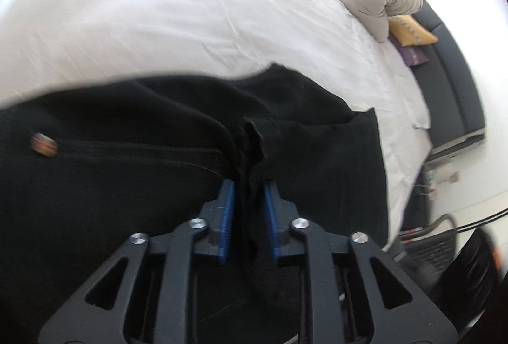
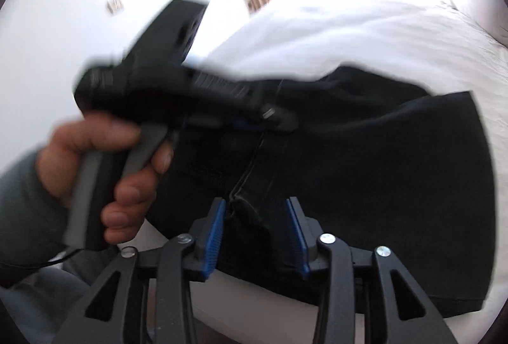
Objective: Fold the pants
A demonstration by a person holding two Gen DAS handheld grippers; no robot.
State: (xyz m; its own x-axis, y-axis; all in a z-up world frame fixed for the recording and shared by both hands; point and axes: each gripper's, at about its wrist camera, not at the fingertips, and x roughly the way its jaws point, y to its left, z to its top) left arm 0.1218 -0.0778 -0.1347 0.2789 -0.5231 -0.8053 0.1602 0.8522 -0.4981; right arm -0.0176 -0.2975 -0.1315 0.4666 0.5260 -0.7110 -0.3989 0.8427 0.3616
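The left gripper (image 1: pixel 249 185) was clamped on a bunched ridge of the black pants (image 1: pixel 127 185), which lay spread on the white bed (image 1: pixel 158 10). The right gripper (image 2: pixel 255 207) stood wider, straddling a seam, blue pads (image 2: pixel 212 236) apparently clear of it. Mid-fold, I'd say; next, the right needed to pinch.

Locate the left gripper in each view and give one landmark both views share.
Left wrist view: left gripper at bottom centre, blue pads pinching a bunched fold of the black pants.
Right wrist view: left gripper at centre left, held sideways over the pants.
Shared landmark: white bed sheet.
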